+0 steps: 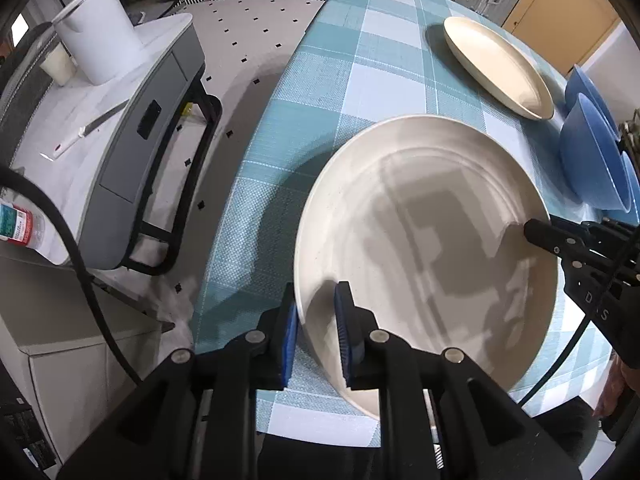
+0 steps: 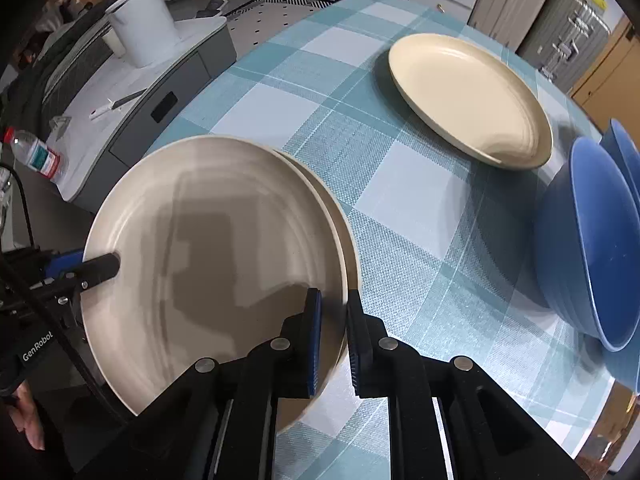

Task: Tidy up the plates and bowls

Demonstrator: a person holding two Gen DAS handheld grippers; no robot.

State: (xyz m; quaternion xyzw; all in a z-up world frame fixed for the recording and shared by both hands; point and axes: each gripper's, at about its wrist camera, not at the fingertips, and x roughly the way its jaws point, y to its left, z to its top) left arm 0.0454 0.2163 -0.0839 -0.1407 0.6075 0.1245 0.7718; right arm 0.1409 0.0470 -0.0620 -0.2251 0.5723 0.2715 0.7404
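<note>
- The surface [image 2: 400, 184] carried a blue-and-white checked cloth.
- The top plate [image 2: 208, 264], cream in colour, sat on a 2nd cream plate [image 2: 348, 236] at the near edge of the surface; the lower plate showed only as a crescent past the top plate's far right rim.
- The left hand-held gripper [image 1: 318, 336] was clenched on the near left rim of the top plate, 1 blue pad inside the rim and 1 outside.
- The right hand-held gripper [image 2: 334, 344] straddled the right rim of the top plate, 1 pad inside and 1 outside. Whether it clamped the rim could not be told.
- A 3rd cream plate [image 2: 468, 96] lay alone on the surface, well beyond the top plate toward the far side.
- Blue bowls [image 2: 592, 240] stood to the right of the top plate, near the 3rd plate, with 1 bowl partly behind another.
- A grey-and-white cabinet [image 1: 132, 132] stood off the surface to the left of the top plate, bearing a white bucket [image 1: 100, 36].
</note>
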